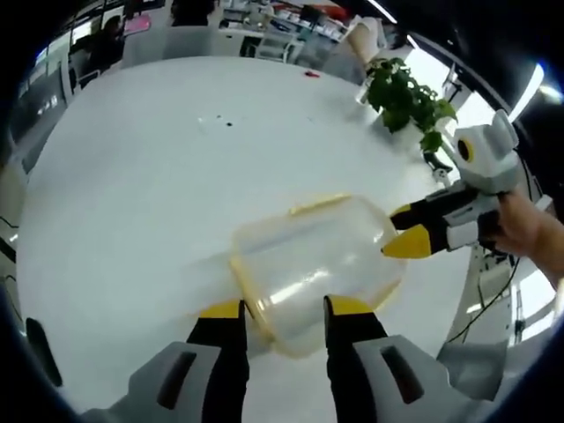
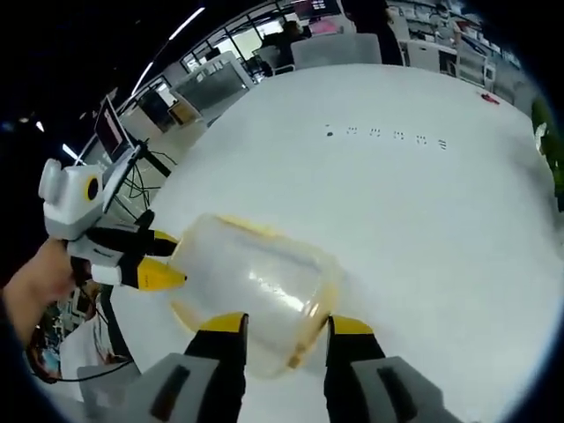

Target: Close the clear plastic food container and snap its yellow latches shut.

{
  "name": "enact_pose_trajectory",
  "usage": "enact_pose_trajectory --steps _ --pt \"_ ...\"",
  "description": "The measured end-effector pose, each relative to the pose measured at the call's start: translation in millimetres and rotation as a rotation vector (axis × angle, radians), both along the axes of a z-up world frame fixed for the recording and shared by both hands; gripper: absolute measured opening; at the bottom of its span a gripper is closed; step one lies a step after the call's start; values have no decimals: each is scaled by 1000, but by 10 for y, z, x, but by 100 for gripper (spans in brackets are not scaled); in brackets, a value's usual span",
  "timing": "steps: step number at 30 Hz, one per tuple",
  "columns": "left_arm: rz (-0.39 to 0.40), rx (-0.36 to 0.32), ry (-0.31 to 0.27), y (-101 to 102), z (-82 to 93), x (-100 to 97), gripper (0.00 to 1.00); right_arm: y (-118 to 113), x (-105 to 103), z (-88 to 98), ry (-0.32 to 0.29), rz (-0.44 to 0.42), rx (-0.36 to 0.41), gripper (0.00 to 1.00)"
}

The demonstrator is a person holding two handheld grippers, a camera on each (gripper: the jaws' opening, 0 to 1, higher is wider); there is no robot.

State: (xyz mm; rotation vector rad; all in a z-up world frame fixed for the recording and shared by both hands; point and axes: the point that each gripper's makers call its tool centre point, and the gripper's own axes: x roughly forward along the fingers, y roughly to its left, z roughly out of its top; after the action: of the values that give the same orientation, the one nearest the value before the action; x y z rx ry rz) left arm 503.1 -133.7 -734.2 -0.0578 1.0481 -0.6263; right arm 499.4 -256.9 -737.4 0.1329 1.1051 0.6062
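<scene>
Two grippers work on one clear plastic container [image 1: 308, 264], which lies on a big white table [image 1: 132, 176]. In the left gripper view the container is in the lower middle of the frame, and the left gripper [image 1: 284, 310] rises from the bottom with its jaws spread, one at each side of the near end of the container. The yellow tips seem to touch the plastic or to be just beside it; I cannot tell if they press it. The right gripper [image 1: 407, 231] comes in from the right side of the same frame, held by a hand [image 1: 529, 229], and its yellow tips point at the right end of the container, with a narrow gap between them.

In the right gripper view the container [image 2: 256, 282] is in the lower middle, the right gripper [image 2: 286, 326] stands open around its near end, and the left gripper [image 2: 159, 260] comes in from the left.

The lid seems to sit already on the container, with a yellow rim [image 1: 317, 204] around the edge. I judge that the closing is done or almost done, but it is too blurred to see if any latch is snapped. The latches are probably what is left. A green plant [image 1: 407, 101] stands at the upper right of the left gripper view
</scene>
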Motion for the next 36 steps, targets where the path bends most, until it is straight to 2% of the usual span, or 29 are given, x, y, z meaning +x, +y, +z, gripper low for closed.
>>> enact_pose_trajectory --steps 4,6,8,11,12,13,14,16,18,19,20,22,25,26,27,28,29,32,34,35,36 --pt "17 -22 4 15 9 8 32 -1 6 22 -16 33 -23 33" --pt "-3 -23 2 20 13 -1 33 -18 27 49 -87 114 -71 34" --pt "-33 -13 -23 29 35 -9 33 -11 -7 59 -91 143 -85 33" --pt "-27 -34 -36 14 114 10 42 -8 13 130 -96 131 -65 33" --pt "-49 -39 -53 1 155 24 41 -22 35 155 -106 142 -78 32" --pt "-67 -33 -66 -5 177 29 40 -30 49 163 -124 177 -102 32" --pt "-98 3 -73 19 182 29 39 -10 16 175 -115 225 -117 33" --pt "-151 39 -85 31 205 12 39 25 25 210 -138 273 -137 34" --pt "-143 54 -90 59 248 26 43 34 50 249 -170 316 -180 33" --pt "-155 69 -104 65 283 34 43 14 102 272 -224 372 -246 32" --pt "-173 72 -112 62 307 39 43 10 115 286 -241 400 -270 32" --pt "-201 79 -126 43 358 52 43 78 73 293 -219 409 -247 33" --pt "-257 79 -144 -22 427 32 43 106 97 325 -234 427 -247 33" --pt "-283 60 -153 -79 465 28 44 133 99 353 -234 426 -227 32" --pt "-304 69 -161 -96 481 24 44 159 112 373 -246 428 -218 33" --pt "-344 105 -185 -85 494 44 45 176 118 391 -260 442 -220 33" --pt "-359 113 -199 -99 511 52 44 193 109 398 -263 457 -219 32" --pt "-370 77 -192 -191 552 39 44 241 103 395 -280 508 -218 33" --pt "-417 105 -204 -214 540 37 44 255 89 387 -276 520 -222 32" --pt "-454 127 -212 -221 527 31 44 240 105 380 -295 559 -254 32" --pt "-467 129 -217 -237 525 31 43 265 100 389 -305 574 -248 31"
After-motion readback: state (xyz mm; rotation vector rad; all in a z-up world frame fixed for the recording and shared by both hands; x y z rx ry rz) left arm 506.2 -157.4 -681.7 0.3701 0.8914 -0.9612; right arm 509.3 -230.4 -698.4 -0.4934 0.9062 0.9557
